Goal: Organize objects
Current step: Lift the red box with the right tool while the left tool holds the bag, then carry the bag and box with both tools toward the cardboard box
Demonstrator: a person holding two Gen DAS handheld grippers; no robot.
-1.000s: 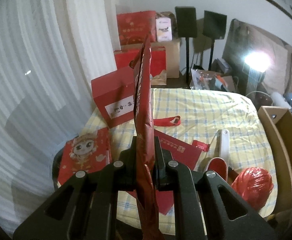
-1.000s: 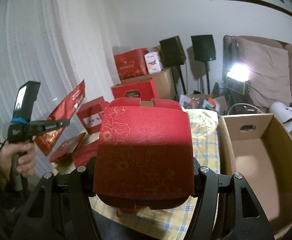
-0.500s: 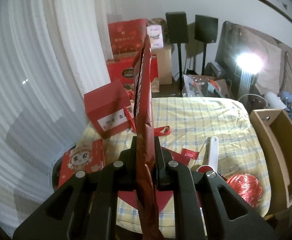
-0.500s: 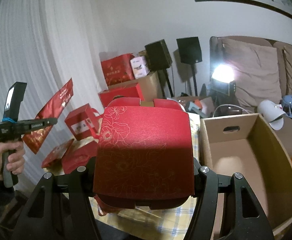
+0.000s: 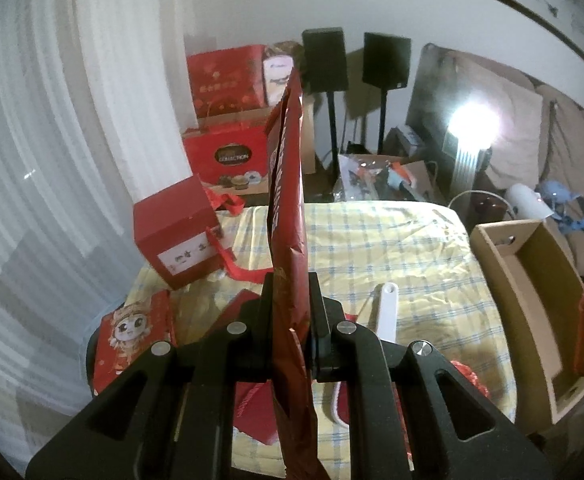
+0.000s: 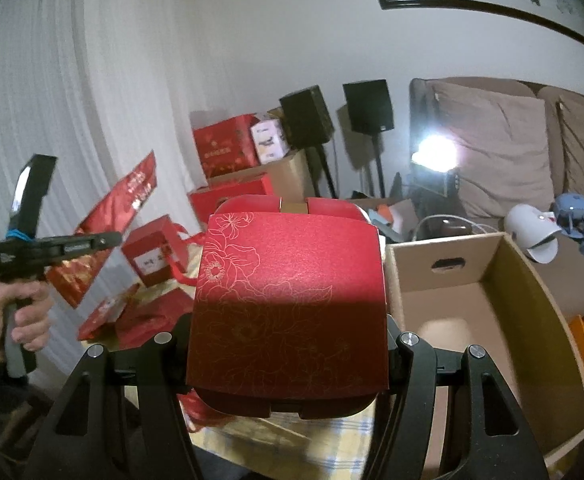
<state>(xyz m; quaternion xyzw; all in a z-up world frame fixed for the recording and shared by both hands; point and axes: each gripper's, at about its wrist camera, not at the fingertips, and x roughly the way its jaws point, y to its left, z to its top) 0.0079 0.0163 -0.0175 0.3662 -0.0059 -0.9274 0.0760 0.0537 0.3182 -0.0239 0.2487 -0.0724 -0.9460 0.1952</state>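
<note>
The left gripper [image 5: 290, 312] was clamped nearly closed on a flat red foil packet [image 5: 286, 184], which stood on edge between its fingers, above the yellow checked tablecloth [image 5: 392, 248]. In the right wrist view a hand [image 6: 20, 312] held that gripper up at the left. The right gripper [image 6: 288, 344] stood about halfway open, its fingers pressed on both sides of a red gift box with gold flower lines [image 6: 288, 288]. Just to its right sat an open cardboard box [image 6: 532, 300]. On the cloth lay a small red box with a white label [image 5: 176, 232], a cartoon-printed red packet [image 5: 132, 328] and a white spoon [image 5: 386, 312].
</note>
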